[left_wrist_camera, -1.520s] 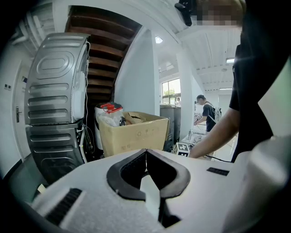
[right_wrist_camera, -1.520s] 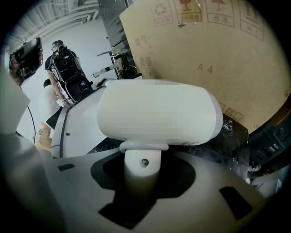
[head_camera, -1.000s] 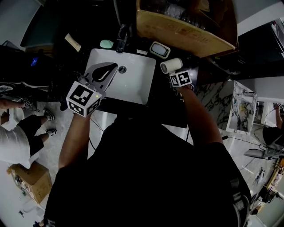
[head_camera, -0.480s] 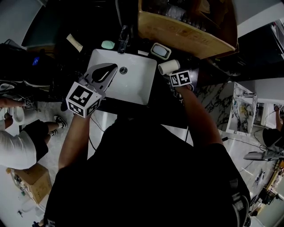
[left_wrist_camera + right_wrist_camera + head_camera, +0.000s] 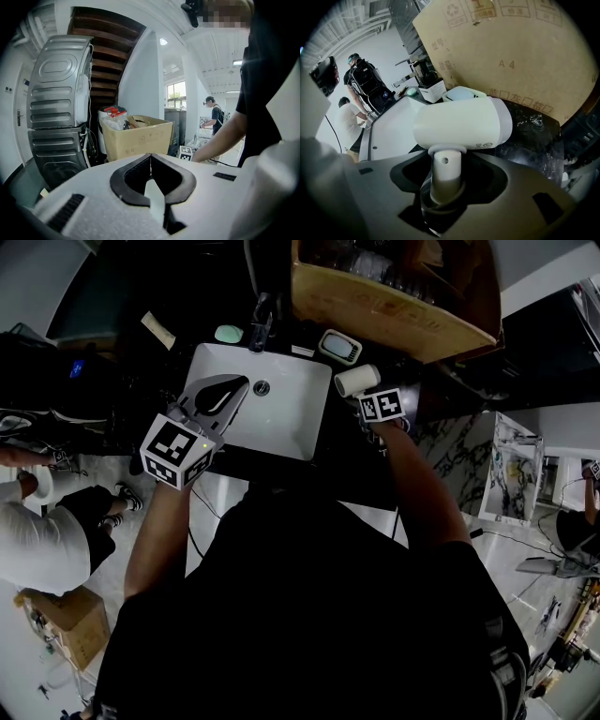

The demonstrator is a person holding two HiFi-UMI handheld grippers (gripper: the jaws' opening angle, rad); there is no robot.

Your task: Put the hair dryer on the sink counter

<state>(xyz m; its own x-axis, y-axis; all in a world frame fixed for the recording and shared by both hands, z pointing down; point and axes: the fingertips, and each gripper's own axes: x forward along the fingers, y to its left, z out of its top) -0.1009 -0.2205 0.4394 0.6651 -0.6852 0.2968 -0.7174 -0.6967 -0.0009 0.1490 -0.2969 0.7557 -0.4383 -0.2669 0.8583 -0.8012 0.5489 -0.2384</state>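
Right gripper view: right gripper (image 5: 445, 187) fingers have just been spreading, loose around the hair dryer (image 5: 461, 124) handle; handle's foot hidden.
Hair dryer: over dark counter (image 5: 534, 133) beside sink (image 5: 281, 418); contact unclear.
Left gripper (image 5: 151, 159): fingers pressed together, empty.

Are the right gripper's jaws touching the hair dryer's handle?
Apart. In the right gripper view, the hair dryer handle stands between the jaws of the right gripper, which have just been opening, with dark gaps showing on both sides.

white hair dryer (image 5: 357, 380), plain white sink (image 5: 291, 427), tan cardboard box (image 5: 375, 310) up at 12 o'clock; mint-green soap (image 5: 226, 334) around 11, black counter (image 5: 534, 131) with whitish marbling
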